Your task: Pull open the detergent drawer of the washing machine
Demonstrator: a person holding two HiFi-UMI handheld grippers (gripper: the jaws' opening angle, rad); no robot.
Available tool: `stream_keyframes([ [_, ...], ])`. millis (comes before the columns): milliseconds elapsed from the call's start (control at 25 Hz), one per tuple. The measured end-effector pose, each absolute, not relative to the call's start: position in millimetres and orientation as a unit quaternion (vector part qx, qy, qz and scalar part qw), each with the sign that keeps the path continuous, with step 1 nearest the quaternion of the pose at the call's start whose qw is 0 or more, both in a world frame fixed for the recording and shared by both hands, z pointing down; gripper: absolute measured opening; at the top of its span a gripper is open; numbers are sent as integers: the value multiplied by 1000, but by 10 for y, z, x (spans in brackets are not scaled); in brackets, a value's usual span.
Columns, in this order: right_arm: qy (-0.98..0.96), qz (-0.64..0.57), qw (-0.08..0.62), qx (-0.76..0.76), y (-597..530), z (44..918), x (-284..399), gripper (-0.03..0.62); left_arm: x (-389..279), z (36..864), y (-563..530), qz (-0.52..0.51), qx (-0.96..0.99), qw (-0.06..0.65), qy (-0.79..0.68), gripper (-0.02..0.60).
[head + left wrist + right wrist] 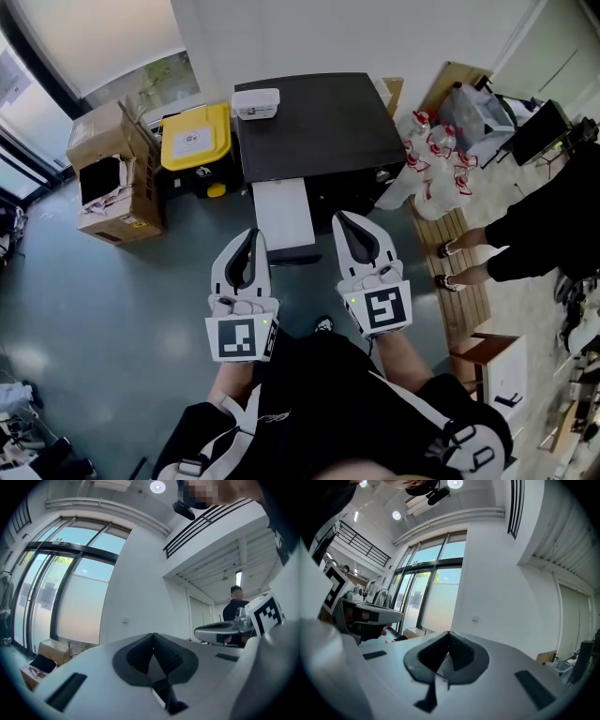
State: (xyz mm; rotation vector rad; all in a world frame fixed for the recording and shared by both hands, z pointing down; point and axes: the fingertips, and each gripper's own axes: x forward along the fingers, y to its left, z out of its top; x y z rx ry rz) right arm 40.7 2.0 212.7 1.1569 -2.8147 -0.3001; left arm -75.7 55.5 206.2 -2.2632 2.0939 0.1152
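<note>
I hold both tongs out level in front of me, side by side and well apart, above the grey floor (112, 309). My left tongs (251, 232) are clenched on nothing: in the left gripper view the dark ribbed pads (172, 656) meet at their tips with only the white wall beyond them. My right tongs (339, 218) are also clenched and empty, and in the right gripper view their pads (462, 651) press together at the tips.

The washing machine (319, 122) stands just ahead of me, its dark top facing up in the head view. At the left of its front a white oblong (284, 214) juts toward me. It looks like the detergent drawer, though I cannot be certain from above. It lies between the two tongs' tips and slightly ahead of them, and neither touches it.

A small white box (256, 102) sits on the machine's back left corner. Left of the machine are a yellow-lidded bin (196, 139) and an open cardboard box (112, 173). On the right are plastic bags (433, 159) and a person in black (539, 220).
</note>
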Motion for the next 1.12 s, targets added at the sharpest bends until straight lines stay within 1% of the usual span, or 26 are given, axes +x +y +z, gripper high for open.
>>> stream_keyframes([
  [480, -918, -108, 42, 380, 76, 2065, 429, 8, -702, 2043, 575, 43, -741, 27, 670, 21],
  [1120, -918, -91, 52, 382, 77, 2133, 461, 8, -720, 2076, 604, 46, -738, 20, 673, 21],
])
